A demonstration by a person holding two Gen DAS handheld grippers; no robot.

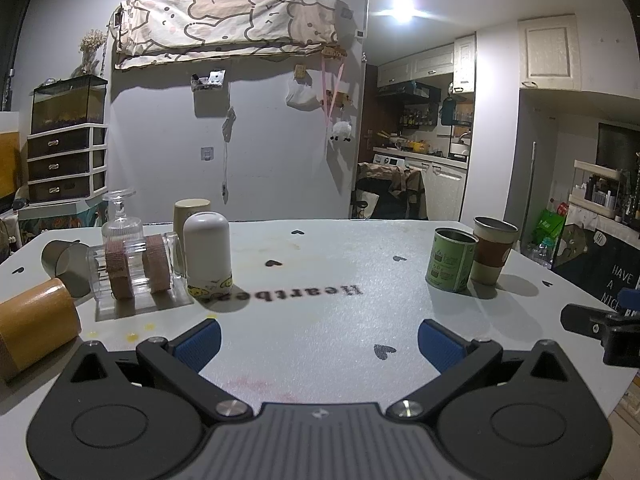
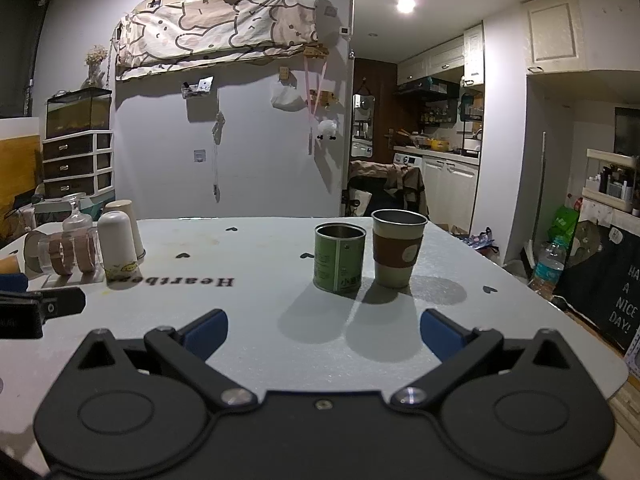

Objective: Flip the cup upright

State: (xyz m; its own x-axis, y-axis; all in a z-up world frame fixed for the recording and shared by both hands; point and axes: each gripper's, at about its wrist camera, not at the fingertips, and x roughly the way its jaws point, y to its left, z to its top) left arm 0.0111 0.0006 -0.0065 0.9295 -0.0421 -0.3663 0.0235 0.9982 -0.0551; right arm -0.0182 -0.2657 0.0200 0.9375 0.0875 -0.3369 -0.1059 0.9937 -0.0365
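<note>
A white cup (image 1: 208, 254) stands upside down on the table at the left, also in the right wrist view (image 2: 116, 246). A beige cup (image 1: 191, 210) stands inverted behind it. A clear glass mug with brown bands (image 1: 134, 270) lies on its side. A grey cup (image 1: 64, 266) and a wooden cup (image 1: 34, 330) lie on their sides at far left. A green tin (image 2: 339, 258) and a brown-sleeved cup (image 2: 397, 254) stand upright at the right. My left gripper (image 1: 318, 342) is open and empty over the table's near part. My right gripper (image 2: 324, 334) is open and empty before the tin.
The white table (image 1: 320, 320) has heart marks and black lettering. An inverted stemmed glass (image 1: 120, 216) stands behind the mug. A drawer unit (image 1: 66, 162) stands beyond the left edge. The right gripper shows in the left wrist view at the right edge (image 1: 600, 324).
</note>
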